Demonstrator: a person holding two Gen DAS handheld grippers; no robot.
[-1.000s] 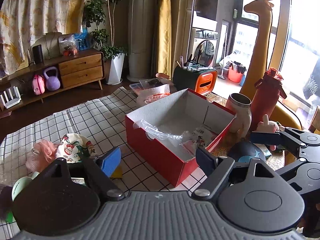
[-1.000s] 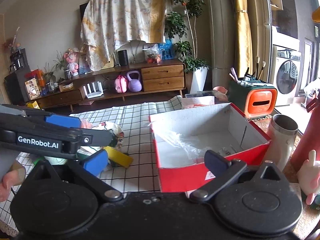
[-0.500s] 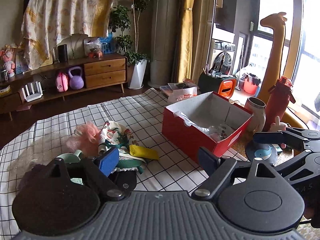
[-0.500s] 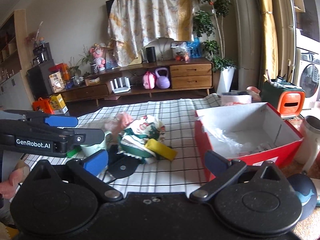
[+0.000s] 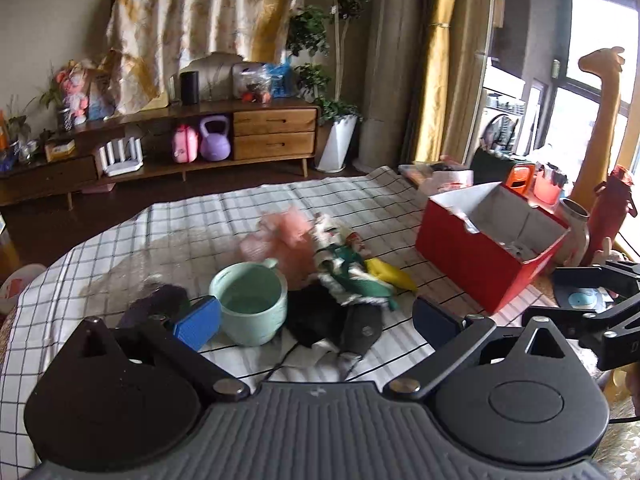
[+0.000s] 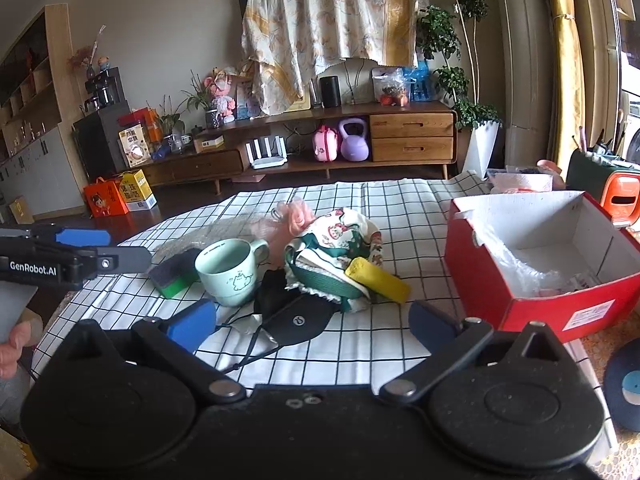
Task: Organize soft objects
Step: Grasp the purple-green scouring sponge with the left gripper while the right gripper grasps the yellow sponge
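- Your left gripper has its jaws spread wide, and they have just been opening further; nothing is pinched, though the mint-green mug and a black cloth piece lie on the counter in the gap ahead of them.
- Your right gripper also has its jaws spread, with nothing between the pads; a black mask with a cord lies on the counter just ahead, low in the middle of the frame.
- The soft things sit in one heap at the centre of both views: a pink mesh puff, a printed white and green fabric bundle and a yellow sponge touching its right edge.
- A dark sponge with a green base lies just left of the mug.
- The counter wears a black-checked white cloth.
- The red cardboard box stands open at the right of the frame, well apart from the heap, with clear plastic wrap inside.
- Your left gripper's arm shows at the left edge of the right view.
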